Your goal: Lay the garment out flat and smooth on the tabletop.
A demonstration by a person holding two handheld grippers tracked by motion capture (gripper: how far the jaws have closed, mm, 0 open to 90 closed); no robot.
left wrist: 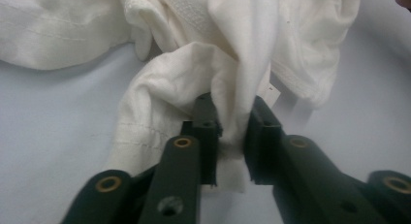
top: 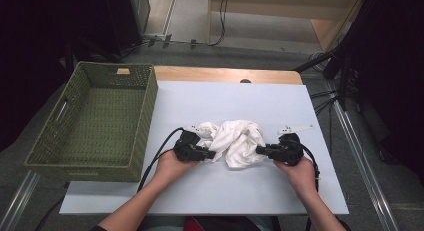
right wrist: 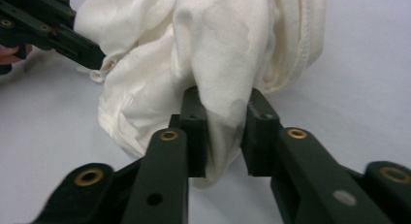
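Both grippers grip a crumpled white cloth [top: 235,141] mid-table: from above we see the left gripper [top: 212,154] pinching its 9 o'clock edge, the right gripper [top: 258,150] its 3 o'clock edge, a green basket [top: 90,122] lying at 9 o'clock. Our left gripper view shows jaws clamped on a fold [left wrist: 232,132]. Our right gripper view shows fabric [right wrist: 225,122] squeezed likewise; cloth hides the pads.
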